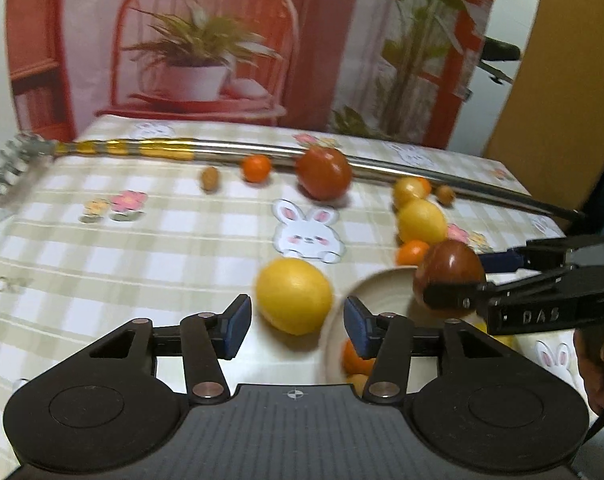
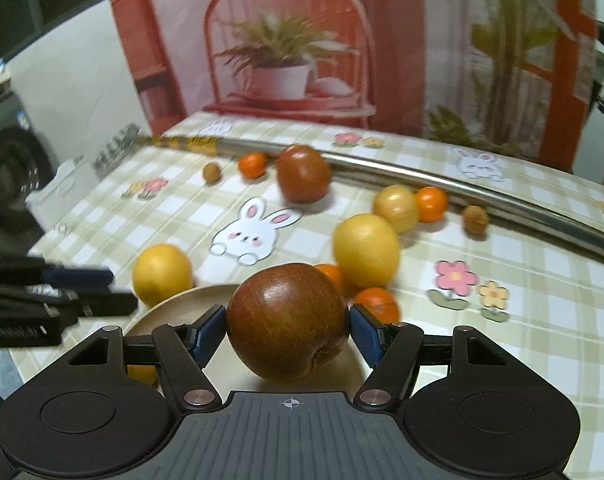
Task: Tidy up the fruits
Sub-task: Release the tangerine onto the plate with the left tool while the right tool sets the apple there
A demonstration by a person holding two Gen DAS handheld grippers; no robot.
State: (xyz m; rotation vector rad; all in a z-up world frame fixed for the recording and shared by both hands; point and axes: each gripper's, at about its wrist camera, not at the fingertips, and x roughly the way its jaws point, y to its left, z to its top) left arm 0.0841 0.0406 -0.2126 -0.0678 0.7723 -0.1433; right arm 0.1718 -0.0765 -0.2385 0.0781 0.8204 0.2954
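Right gripper (image 2: 288,330) clamps red-brown apple (image 2: 286,320) over beige plate (image 2: 170,308); left gripper (image 1: 298,326) open, empty.

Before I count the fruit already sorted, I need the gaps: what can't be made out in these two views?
- Left wrist view: the round beige plate's contents, mostly hidden by the left gripper; only orange bits show.
- Right wrist view: the plate's middle, hidden by the dark red apple in the right gripper.
- Both views: the small brown round things, too blurred to identify.
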